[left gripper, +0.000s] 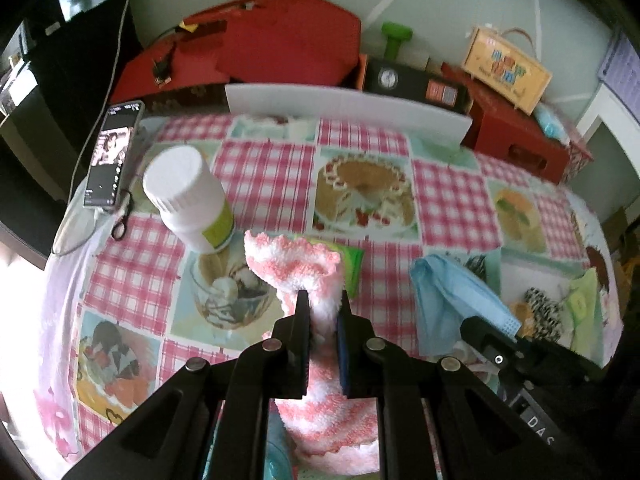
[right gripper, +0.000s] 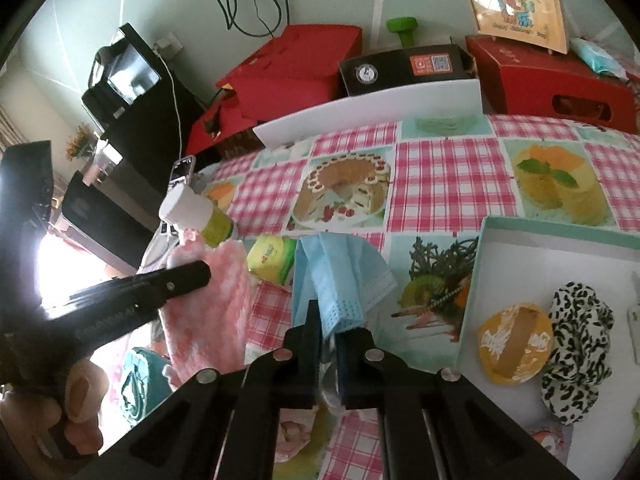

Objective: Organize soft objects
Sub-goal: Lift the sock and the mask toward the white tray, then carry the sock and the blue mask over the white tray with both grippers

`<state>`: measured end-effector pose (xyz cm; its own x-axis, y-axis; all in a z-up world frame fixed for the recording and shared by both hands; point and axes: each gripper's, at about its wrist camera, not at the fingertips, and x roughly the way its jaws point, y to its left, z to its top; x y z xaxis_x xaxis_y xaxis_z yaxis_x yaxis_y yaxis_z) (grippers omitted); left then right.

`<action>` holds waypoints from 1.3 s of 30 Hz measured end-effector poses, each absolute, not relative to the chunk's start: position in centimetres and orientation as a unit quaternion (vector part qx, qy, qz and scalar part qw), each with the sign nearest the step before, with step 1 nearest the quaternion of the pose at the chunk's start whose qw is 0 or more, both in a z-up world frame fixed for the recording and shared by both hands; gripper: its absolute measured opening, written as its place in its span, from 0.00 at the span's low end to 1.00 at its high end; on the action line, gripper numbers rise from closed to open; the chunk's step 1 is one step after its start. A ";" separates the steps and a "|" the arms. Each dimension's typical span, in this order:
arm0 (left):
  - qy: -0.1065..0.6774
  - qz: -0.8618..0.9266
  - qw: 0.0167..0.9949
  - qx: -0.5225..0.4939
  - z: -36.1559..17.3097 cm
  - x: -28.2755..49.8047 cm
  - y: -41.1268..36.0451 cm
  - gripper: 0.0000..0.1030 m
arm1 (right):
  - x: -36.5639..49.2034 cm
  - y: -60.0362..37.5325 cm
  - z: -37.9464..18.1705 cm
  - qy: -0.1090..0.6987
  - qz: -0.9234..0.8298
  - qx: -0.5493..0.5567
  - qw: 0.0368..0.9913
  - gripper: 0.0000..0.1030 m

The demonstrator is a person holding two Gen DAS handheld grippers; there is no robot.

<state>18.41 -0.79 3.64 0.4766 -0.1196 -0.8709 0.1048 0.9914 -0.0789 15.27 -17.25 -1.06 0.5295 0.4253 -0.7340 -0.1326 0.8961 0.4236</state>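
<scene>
Left tongs (left gripper: 323, 312) are clamped on a pink-and-white fuzzy sock (left gripper: 298, 264), pinched around mid-length, with the cuff flopping up ahead of the tips and the rest hanging below, over the near edge of the desk (left gripper: 260, 168). Right tongs (right gripper: 328, 320) are closed on a blue face mask (right gripper: 340, 272), gripped at a bunched lower corner, so the pleated sheet fans out above the tips, mid-desk near the front edge. Both items look very light, limp and compressible: no breakage risk, but they drape and swing, and the mask's thin fabric could slip out of a shallow pinch. A deep bite on bunched material holds best. A teal-rimmed box (right gripper: 560, 236) at the right side of the desk already holds a leopard-print scrunchie (right gripper: 576, 352) and a yellow pad (right gripper: 516, 348), so it is the likely drop spot. A white bottle (left gripper: 188, 196) and a green packet (right gripper: 272, 258) sit near the left of the desk.
</scene>
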 end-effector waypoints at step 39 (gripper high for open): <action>0.443 -0.188 0.877 -0.006 7.4 15.8 -10.7 0.10 | 11.6 -31.3 3.0 0.394 0.001 0.201 0.897 0.06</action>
<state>15.81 -10.67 7.41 0.5368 -0.3354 -0.7742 0.3245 0.9291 -0.1775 11.61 -31.29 3.03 0.6897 0.1601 -0.7061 0.1561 0.9194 0.3609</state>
